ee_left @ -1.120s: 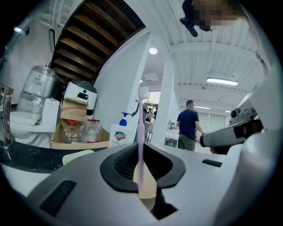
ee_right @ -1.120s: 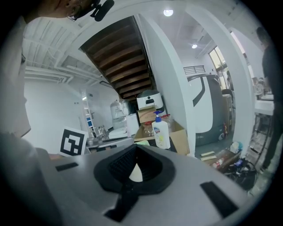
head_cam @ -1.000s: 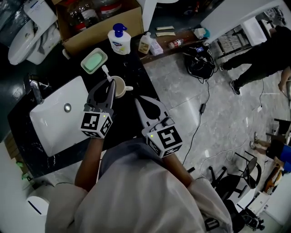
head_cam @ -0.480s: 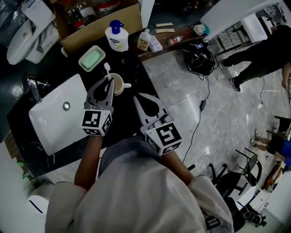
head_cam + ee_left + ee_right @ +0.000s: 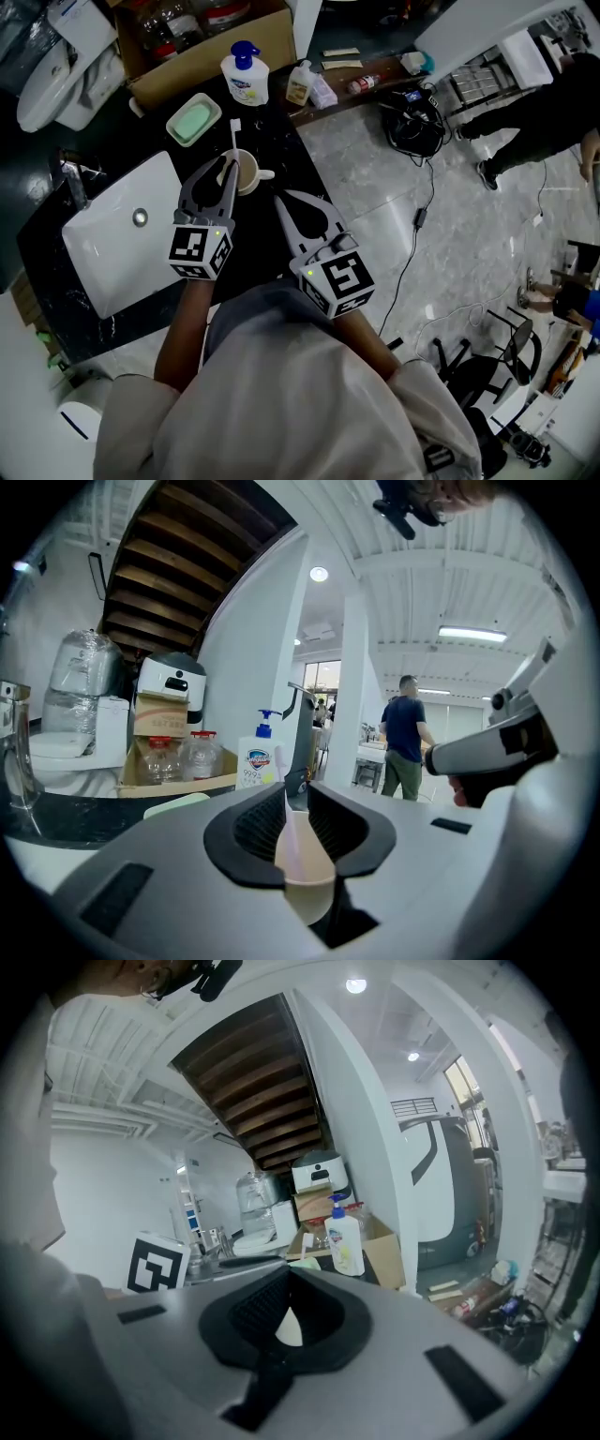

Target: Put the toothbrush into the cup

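Note:
A white toothbrush [image 5: 233, 139] stands with its head up and its lower end inside the beige cup [image 5: 249, 174] on the black counter. My left gripper [image 5: 228, 169] sits at the cup's near-left rim, shut on the toothbrush handle. In the left gripper view the pale handle [image 5: 289, 832] runs between the jaws, with the cup [image 5: 309, 892] just below them. My right gripper [image 5: 279, 201] hovers to the right of the cup, near the counter's edge, shut and holding nothing. From the right gripper view the brush head [image 5: 306, 1241] shows ahead to the left.
A white sink basin [image 5: 122, 234] with a faucet [image 5: 73, 183] lies left of the cup. Behind it are a green soap dish [image 5: 194, 119], a pump bottle [image 5: 246, 75] and a cardboard box [image 5: 206, 52]. The counter ends just right of my right gripper. A person [image 5: 544, 112] stands far right.
The toothbrush head has swung from leaning left to standing more upright over the cup. Both grippers have barely shifted.

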`<move>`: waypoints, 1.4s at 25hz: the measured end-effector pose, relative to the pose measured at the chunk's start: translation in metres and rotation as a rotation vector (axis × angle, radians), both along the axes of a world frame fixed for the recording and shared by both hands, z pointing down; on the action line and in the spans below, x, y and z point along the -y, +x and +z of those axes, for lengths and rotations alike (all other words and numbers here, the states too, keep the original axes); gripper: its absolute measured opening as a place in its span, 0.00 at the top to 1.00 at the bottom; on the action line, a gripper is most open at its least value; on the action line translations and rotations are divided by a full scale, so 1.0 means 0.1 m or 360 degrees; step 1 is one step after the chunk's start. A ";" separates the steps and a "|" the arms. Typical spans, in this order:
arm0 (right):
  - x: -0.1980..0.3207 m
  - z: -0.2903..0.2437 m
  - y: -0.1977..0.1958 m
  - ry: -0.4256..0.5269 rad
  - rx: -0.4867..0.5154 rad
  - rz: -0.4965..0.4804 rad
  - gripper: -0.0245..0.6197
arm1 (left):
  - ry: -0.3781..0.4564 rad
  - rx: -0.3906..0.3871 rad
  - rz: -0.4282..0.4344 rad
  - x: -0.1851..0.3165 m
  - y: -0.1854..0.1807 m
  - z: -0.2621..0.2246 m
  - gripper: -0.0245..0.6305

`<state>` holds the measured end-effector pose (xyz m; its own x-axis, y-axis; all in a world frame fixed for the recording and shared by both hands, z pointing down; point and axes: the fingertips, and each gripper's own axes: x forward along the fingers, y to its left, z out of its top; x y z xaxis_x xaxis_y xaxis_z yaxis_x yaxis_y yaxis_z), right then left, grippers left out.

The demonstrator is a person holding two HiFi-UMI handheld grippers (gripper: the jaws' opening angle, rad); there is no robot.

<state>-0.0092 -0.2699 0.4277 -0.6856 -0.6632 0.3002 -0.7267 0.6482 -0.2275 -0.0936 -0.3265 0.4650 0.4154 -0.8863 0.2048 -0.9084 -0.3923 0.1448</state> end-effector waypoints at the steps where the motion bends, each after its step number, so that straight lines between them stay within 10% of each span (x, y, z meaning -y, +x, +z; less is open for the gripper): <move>1: 0.00 0.00 0.00 0.0004 0.0001 0.0000 0.95 | 0.0013 -0.0008 -0.0005 0.00 -0.01 -0.02 0.86; 35: -0.37 -0.29 -0.23 0.0184 0.0002 0.0015 0.95 | 0.0117 -0.0212 0.0285 -0.91 0.08 -0.68 0.95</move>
<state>-0.0320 -0.2331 0.3986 -0.6793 -0.7000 0.2204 -0.7328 0.6631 -0.1527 -0.0860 -0.2356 0.3966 0.5862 -0.8067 0.0750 -0.7982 -0.5592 0.2240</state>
